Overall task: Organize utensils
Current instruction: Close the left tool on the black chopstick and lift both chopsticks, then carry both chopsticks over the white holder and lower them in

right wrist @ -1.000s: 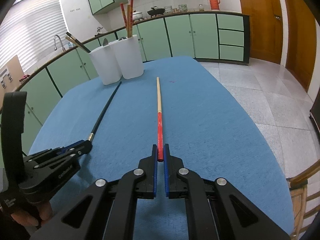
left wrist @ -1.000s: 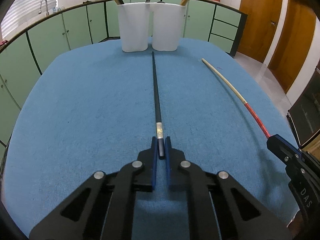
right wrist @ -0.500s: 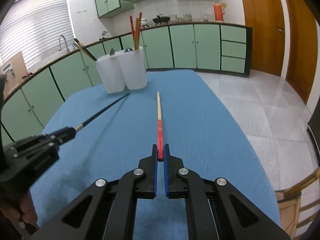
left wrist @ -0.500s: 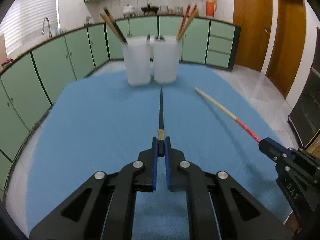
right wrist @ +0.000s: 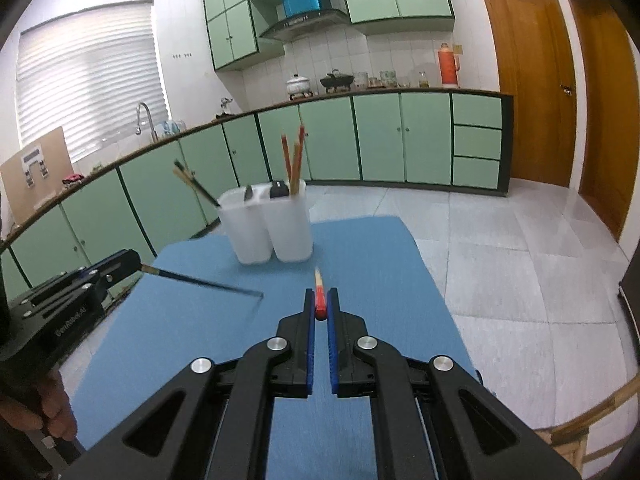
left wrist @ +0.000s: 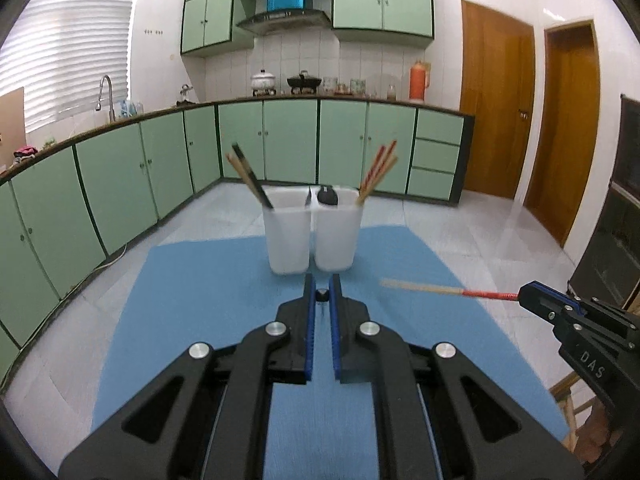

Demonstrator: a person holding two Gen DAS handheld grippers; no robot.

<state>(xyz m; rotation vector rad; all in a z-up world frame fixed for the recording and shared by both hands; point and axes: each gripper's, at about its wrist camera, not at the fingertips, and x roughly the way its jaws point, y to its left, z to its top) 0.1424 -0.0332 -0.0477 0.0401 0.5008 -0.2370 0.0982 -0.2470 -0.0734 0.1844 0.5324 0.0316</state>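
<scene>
Each tool is matte black plastic with angular linkage arms, triangular cut-outs and round silver screw heads. The left tool (left wrist: 322, 294) and right tool (right wrist: 320, 308) have fingers lined with ridged blue pads (left wrist: 307, 336). White lettering marks their sides. Bare fingers (right wrist: 52, 412) grip one handle.

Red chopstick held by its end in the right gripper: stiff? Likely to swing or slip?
Probably stiff: the red chopstick stays straight, unsupported. It may pivot, since the right gripper pinches only its tip. Likely light, being thin.

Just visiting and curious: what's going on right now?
Left hand-held gripper shut on black chopstick. Right hand-held gripper shut on red chopstick. White holders ahead, unobstructed.
</scene>
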